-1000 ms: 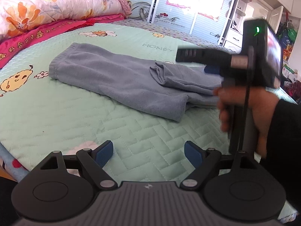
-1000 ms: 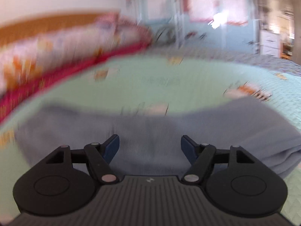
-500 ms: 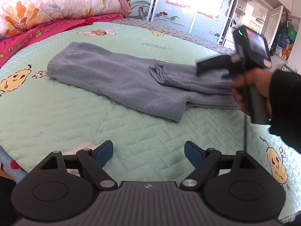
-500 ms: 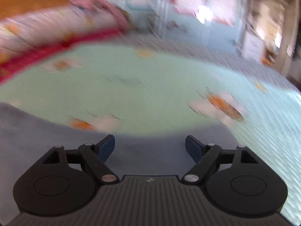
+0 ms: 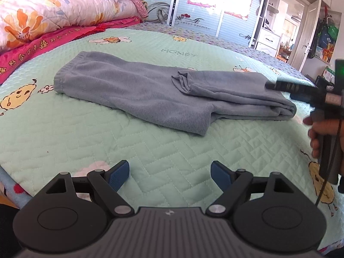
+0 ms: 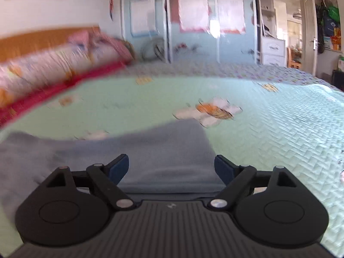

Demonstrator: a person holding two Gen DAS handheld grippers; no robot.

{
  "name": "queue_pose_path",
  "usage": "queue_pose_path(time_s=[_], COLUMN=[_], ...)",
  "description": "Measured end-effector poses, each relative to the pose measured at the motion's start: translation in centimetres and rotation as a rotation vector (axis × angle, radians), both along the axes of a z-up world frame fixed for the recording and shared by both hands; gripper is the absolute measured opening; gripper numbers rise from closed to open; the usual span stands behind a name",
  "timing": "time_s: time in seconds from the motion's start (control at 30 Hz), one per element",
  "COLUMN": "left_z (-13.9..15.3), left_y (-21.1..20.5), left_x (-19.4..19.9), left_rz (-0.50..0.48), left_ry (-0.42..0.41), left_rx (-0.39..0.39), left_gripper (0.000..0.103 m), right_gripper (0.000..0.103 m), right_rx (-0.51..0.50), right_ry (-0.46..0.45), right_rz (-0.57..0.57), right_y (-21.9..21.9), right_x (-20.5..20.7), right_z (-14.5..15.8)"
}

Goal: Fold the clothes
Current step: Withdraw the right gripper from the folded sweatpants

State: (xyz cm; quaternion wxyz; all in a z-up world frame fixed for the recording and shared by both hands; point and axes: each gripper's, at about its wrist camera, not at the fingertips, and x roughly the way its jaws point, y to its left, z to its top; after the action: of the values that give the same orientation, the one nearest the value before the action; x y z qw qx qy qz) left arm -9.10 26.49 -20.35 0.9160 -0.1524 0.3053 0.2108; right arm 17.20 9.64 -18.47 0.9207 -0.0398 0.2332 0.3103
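Grey-blue trousers [image 5: 154, 94] lie on the green quilted bed, one end doubled back over the middle so the fold sits at the right [image 5: 286, 107]. My left gripper [image 5: 169, 175] hovers open over bare quilt, well short of the cloth. The right gripper [image 5: 279, 88] shows at the right edge of the left wrist view, held by a hand [image 5: 322, 133] beside the folded end. In the blurred right wrist view, the right gripper [image 6: 172, 166] has its jaws opening above the trousers' folded end [image 6: 167, 142], pads not touching cloth.
Rolled floral bedding [image 5: 53, 13] and a red blanket [image 5: 43, 45] line the far left of the bed [image 5: 150, 154]. Wardrobe doors [image 5: 204, 4], drawers [image 5: 268, 40] and an open doorway [image 5: 309, 40] stand beyond. The bed's near edge runs at the lower left.
The right gripper and hand slid right along the trousers, from over the middle to beside the folded end. The left gripper stayed where it was.
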Motion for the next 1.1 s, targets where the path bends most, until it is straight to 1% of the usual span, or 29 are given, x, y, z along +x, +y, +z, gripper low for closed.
queue_pose_path(time_s=[0.1,0.2,0.27,0.3,0.4,0.5,0.63,0.73,0.83,1.0,1.1], left_z=[0.3,0.5,0.5,0.5,0.9,1.5,2.3,3.1,3.8,4.7,5.2], left_y=[-0.2,-0.5,-0.6,-0.7,-0.9,-1.3,-1.7,-1.7,-1.4,-0.5,-0.5], left_x=[-0.1,-0.2,0.0,0.1,0.1,-0.2,-0.7,-1.2,-1.8,-2.7,-3.1], left_rz=[-0.008,-0.012,-0.016,-0.017,-0.020,-0.022,-0.020,-0.007,0.020,0.080,0.096], left_ry=[-0.018,-0.031,-0.028,-0.025,-0.022,-0.021,-0.020,-0.025,-0.033,-0.039,-0.046], left_rx=[0.004,0.010,0.008,0.005,-0.009,-0.015,-0.046,-0.066,-0.090,-0.117,-0.122], left_gripper=[0.086,0.086,0.086,0.086,0.086,0.086,0.086,0.086,0.086,0.086,0.086], right_gripper=[0.087,0.088,0.088,0.088,0.088,0.088,0.088,0.088,0.088,0.088,0.088], right_rx=[-0.034,0.140,0.185,0.171,0.048,-0.026,-0.057,-0.085,-0.113,-0.098,-0.102], right_ry=[0.001,0.054,0.148,0.170,0.202,0.271,0.304,0.308,0.313,0.327,0.309], right_rz=[-0.049,-0.102,-0.097,-0.101,-0.142,-0.168,-0.181,-0.159,-0.159,-0.151,-0.147], right_y=[-0.4,-2.3,-2.6,-2.5,-1.5,-1.0,-1.1,-1.3,-1.7,-3.0,-3.4], right_x=[0.1,-0.7,-1.4,-1.8,-3.6,-4.8,-6.5,-7.8,-8.7,-10.3,-11.2], right_z=[-0.3,1.2,1.9,2.2,2.8,2.5,2.1,1.9,1.8,2.3,3.2])
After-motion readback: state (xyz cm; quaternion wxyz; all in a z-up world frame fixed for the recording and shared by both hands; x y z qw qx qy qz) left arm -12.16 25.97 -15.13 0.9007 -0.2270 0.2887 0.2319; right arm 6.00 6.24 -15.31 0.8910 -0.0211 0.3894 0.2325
